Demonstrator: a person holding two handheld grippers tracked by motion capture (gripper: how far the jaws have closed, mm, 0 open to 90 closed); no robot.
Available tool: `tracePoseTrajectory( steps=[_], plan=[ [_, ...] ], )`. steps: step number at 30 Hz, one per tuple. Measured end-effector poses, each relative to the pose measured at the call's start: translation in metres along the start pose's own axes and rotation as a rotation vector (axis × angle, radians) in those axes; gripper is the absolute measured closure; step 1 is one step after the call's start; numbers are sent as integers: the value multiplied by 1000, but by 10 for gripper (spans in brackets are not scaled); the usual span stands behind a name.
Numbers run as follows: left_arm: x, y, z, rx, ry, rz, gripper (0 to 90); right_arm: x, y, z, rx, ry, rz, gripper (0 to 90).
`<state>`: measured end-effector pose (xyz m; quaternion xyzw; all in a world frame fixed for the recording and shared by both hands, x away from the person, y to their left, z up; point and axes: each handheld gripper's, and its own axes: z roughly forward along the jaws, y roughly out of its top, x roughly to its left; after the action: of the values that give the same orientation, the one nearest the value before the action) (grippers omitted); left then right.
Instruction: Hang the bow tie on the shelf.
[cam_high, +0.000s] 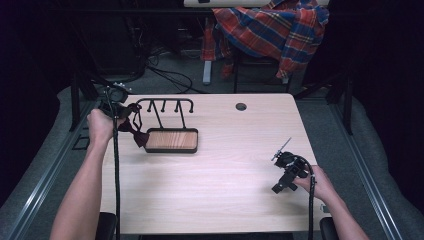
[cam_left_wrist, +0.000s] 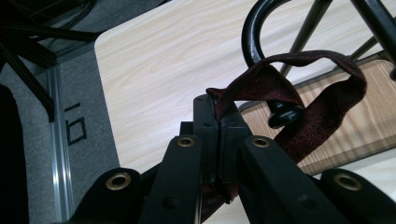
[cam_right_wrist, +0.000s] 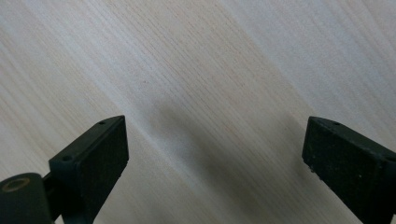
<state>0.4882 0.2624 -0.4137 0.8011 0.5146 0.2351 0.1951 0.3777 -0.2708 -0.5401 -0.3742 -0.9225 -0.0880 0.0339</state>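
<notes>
Dark red bow tie (cam_high: 139, 136) hangs off the left end of the black hook rack (cam_high: 165, 105), its strap (cam_left_wrist: 299, 74) looped over the end hook's knob (cam_left_wrist: 285, 113). Strap end is pinched in the left gripper (cam_left_wrist: 217, 122). Rack stands on a wooden tray base (cam_high: 171, 140), table's far left.

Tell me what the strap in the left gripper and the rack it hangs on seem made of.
Strap: dark red cloth, probably woven; matte, fuzzy, folds limply. Rack: likely black-painted metal rods with a glossy sheen; its tray looks like wood, showing grain.
</notes>
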Motion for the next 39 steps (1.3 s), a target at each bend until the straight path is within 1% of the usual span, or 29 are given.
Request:
tracePoseTrajectory(
  steps=[4, 9, 18, 20, 24, 29, 34, 39],
  plan=[
    [-1, 0, 2, -7, 3, -6, 880, 0, 0, 0, -1, 0, 2, 68],
    [-1, -1, 4, -5, 7, 0, 880, 0, 0, 0, 3, 3, -2, 69],
    [-2, -5, 10, -8, 11, -6, 876, 1, 0, 1, 2, 6, 2, 69],
    [-3, -6, 11, -11, 14, -3, 875, 1, 0, 1, 3, 6, 2, 69],
    [-5, -6, 14, -3, 13, 2, 870, 1, 0, 1, 5, 5, 2, 68],
    [-7, -7, 18, -8, 13, -7, 860, 1, 0, 1, 7, 2, 0, 69],
    [-7, -8, 19, -9, 13, -15, 826, 1, 0, 1, 6, 6, 1, 69],
    [-7, -10, 20, -13, 1, -31, 808, 1, 0, 1, 8, 5, 1, 68]
  ],
)
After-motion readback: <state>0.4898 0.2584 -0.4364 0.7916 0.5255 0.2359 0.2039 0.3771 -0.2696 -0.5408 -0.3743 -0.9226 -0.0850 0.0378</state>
